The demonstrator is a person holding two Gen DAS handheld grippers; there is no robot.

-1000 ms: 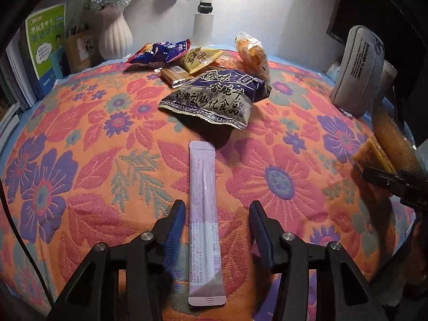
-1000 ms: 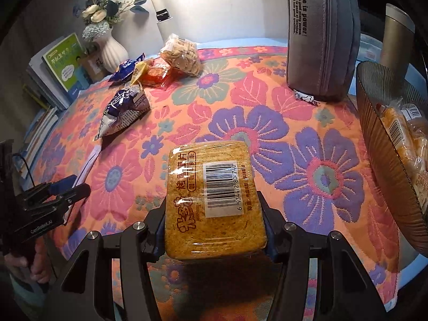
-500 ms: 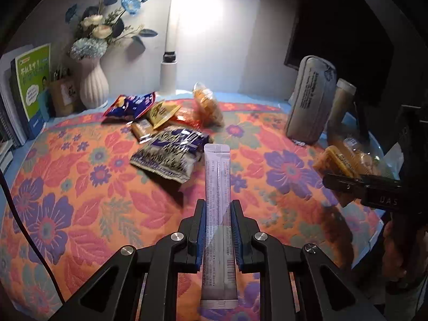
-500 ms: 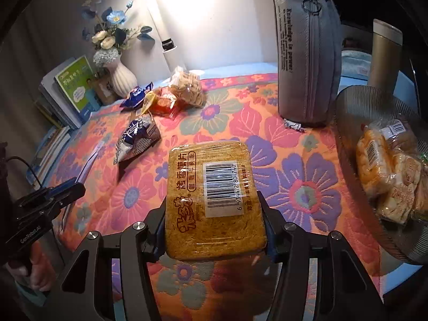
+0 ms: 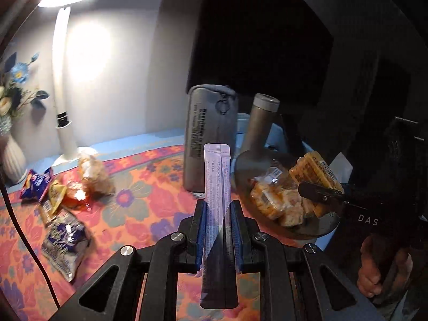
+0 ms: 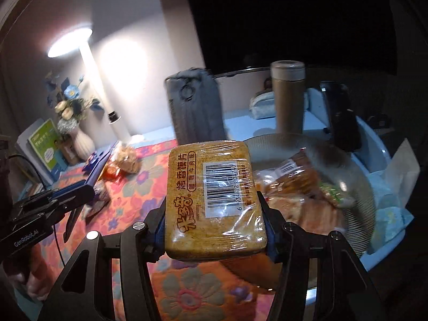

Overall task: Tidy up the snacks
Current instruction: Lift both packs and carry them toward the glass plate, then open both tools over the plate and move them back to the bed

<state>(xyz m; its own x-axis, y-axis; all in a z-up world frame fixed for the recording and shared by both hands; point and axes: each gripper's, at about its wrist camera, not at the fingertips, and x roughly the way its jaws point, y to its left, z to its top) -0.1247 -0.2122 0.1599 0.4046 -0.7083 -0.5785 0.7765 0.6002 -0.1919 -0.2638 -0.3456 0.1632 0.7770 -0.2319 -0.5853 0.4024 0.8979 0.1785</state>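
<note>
Gripping stick sachet [image 5: 218,203], left gripper [image 5: 218,230]; right gripper [image 6: 214,214] clamps biscuit pack [image 6: 214,200]; bowl [image 6: 358,214] contents blurred.

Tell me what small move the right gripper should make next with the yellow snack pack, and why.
Probably lower it a little and open: the right gripper holds the yellow snack pack shut, at or just above the bowl that already holds similar packs. The left gripper with its stick sachet can follow.

Black tongs [image 5: 218,214] — blue pads, silver screws
</note>
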